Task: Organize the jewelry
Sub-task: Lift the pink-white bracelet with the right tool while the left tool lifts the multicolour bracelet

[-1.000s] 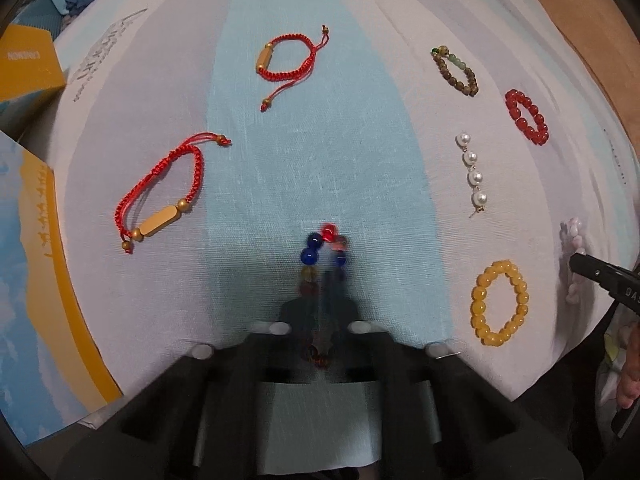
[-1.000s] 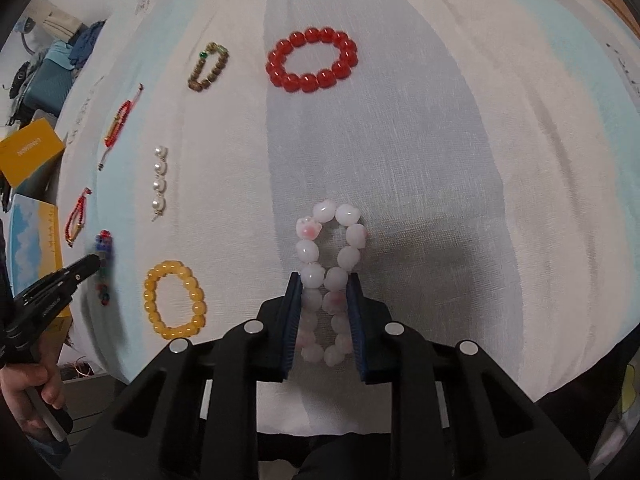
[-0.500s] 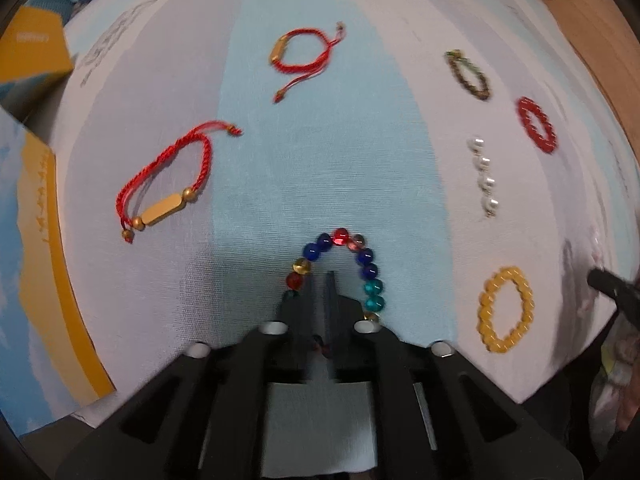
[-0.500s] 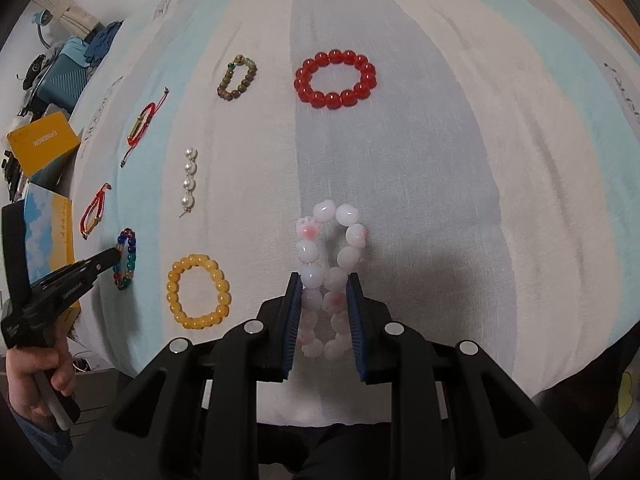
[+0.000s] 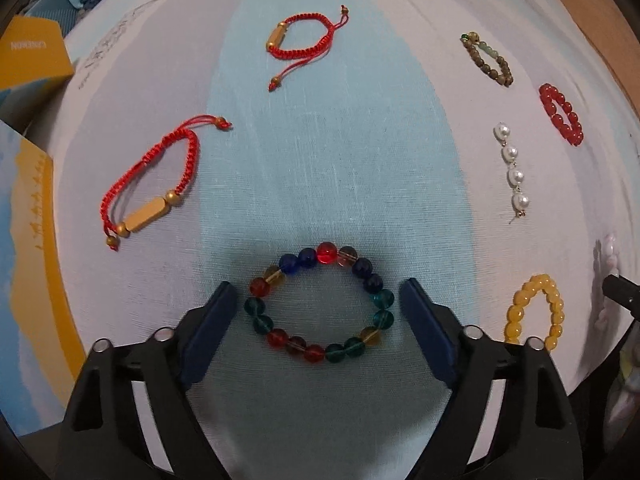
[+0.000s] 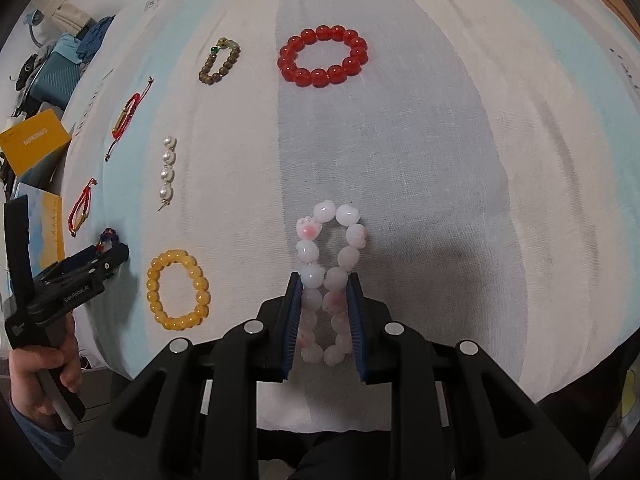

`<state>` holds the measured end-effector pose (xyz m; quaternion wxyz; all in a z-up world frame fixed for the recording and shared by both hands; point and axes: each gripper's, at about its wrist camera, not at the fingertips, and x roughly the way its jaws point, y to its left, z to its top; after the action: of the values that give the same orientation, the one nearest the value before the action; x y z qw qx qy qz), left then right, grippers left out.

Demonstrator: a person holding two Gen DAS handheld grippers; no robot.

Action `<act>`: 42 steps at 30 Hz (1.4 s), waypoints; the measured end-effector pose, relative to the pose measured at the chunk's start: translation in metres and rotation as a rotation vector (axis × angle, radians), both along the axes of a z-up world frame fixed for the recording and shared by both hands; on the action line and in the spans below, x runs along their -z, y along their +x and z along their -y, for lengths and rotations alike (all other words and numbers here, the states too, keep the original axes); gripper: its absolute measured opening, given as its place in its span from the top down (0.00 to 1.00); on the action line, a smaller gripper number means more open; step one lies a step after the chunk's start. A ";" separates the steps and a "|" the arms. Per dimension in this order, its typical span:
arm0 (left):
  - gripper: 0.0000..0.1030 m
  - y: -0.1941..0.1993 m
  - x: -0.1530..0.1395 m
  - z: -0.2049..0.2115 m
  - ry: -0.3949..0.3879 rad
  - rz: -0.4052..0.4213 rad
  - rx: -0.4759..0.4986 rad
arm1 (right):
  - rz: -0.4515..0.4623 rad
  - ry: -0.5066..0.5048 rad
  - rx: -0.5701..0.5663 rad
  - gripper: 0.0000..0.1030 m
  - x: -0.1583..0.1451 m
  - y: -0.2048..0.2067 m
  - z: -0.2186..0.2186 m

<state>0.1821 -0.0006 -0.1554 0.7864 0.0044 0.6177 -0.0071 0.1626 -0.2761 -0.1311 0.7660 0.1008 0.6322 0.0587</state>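
A multicoloured glass-bead bracelet (image 5: 320, 304) lies flat as a round loop on the striped cloth (image 5: 328, 160). My left gripper (image 5: 318, 296) is open, its blue pads wide apart on either side of the bracelet without touching it. My right gripper (image 6: 325, 282) is shut on a pale pink-and-white bead bracelet (image 6: 330, 248), squeezed into a long narrow loop that rests on the cloth. The left gripper also shows in the right wrist view (image 6: 100, 262) at the far left.
On the cloth lie two red cord bracelets (image 5: 152, 184) (image 5: 300, 44), a brown bead bracelet (image 5: 486, 58), a red bead bracelet (image 6: 323, 56), a pearl string (image 5: 512, 172) and a yellow bead bracelet (image 6: 176, 288). Yellow and blue boxes (image 5: 28, 216) stand off the left edge.
My left gripper has opened and let go of the multicoloured bracelet, which now lies spread round on the cloth. My right gripper stays shut on the pink bracelet.
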 end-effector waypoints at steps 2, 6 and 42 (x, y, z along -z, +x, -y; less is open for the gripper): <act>0.45 -0.001 -0.001 0.001 -0.008 -0.001 0.018 | -0.004 -0.001 -0.001 0.79 0.002 0.000 0.000; 0.82 -0.006 -0.004 0.008 -0.034 -0.022 0.043 | -0.008 0.002 0.002 0.79 0.005 0.000 0.001; 0.92 -0.030 -0.085 -0.015 -0.069 0.098 0.049 | 0.106 0.017 -0.005 0.79 -0.058 -0.017 -0.007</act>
<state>0.1522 0.0141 -0.0709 0.8150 -0.0073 0.5775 -0.0476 0.1452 -0.2688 -0.0728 0.7974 0.1026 0.5903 0.0714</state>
